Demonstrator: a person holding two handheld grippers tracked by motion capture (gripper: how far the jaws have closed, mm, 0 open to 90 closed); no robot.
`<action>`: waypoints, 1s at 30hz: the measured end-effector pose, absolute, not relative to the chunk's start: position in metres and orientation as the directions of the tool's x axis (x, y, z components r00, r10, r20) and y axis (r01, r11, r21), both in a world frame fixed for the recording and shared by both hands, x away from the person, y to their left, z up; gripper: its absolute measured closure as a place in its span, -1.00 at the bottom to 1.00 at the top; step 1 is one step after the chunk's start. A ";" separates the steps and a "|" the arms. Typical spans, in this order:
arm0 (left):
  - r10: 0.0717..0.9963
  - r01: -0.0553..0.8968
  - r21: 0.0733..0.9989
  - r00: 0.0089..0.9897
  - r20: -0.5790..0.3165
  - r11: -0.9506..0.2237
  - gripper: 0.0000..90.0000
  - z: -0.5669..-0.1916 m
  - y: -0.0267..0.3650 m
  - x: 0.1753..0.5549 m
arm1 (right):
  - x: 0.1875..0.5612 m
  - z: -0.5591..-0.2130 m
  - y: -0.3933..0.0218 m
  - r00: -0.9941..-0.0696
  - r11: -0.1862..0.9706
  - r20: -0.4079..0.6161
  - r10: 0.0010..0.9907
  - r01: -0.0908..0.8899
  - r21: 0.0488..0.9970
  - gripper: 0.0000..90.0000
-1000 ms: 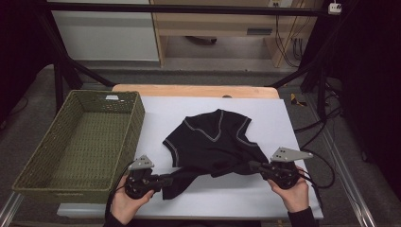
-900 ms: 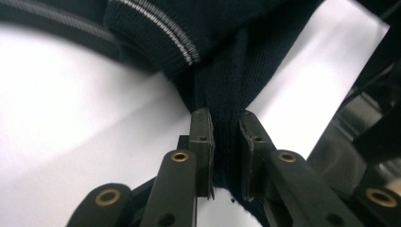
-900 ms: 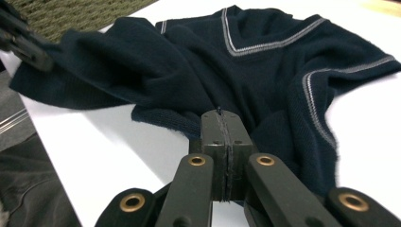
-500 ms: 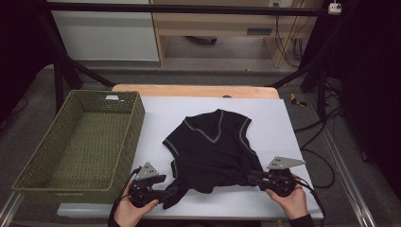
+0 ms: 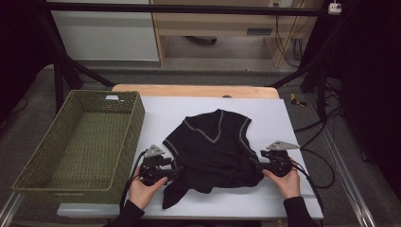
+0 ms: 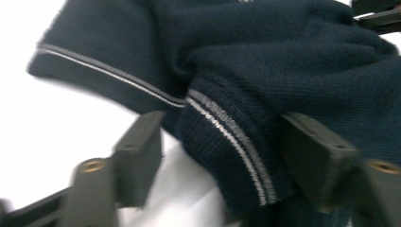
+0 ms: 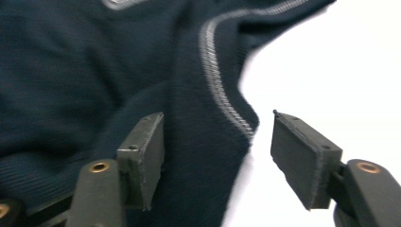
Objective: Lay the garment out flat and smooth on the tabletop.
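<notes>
Vest (image 5: 215,146) lies on the white sheet (image 5: 293,118) covering your counter, near the front edge, V-neck pointing away from you. Lower hem is bunched, one flap trailing toward you on the left side.

Left gripper (image 5: 174,173) sits at the vest's lower left corner. Its jaws have just been opening and now stand roughly half apart. In the left gripper view the striped hem (image 6: 227,137) lies between them; one pad looks clear of the cloth, the other seems to brush it, though blur makes that hard to call. No grip.

Right gripper (image 5: 255,164) is at the vest's lower right edge, jaws also just been opening, about half apart. In the right gripper view the trimmed edge (image 7: 222,94) lies between the pads, with white sheet showing next to the far pad. Cloth is loose, not pinched.

Green basket (image 5: 127,118) stands just left of the sheet, apart from the vest.
</notes>
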State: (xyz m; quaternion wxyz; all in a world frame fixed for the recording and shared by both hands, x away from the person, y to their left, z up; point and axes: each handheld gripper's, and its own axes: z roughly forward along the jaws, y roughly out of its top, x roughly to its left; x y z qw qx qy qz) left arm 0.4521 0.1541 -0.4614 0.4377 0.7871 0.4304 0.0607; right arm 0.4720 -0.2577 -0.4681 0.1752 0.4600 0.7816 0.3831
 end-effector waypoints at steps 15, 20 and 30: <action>0.768 0.609 0.763 0.589 -0.252 -0.217 0.68 -0.447 0.174 0.451 | 0.462 -0.449 -0.276 -0.494 0.269 0.065 0.867 0.573 0.774 0.82; 0.801 0.616 0.752 0.561 -0.208 -0.236 0.67 -0.444 0.176 0.448 | 0.447 -0.436 -0.298 -0.449 0.273 0.025 0.893 0.586 0.763 0.92; 0.797 0.578 0.792 0.564 -0.214 -0.196 -0.45 -0.437 0.177 0.456 | 0.452 -0.446 -0.294 -0.519 0.307 0.069 0.852 0.601 0.738 0.20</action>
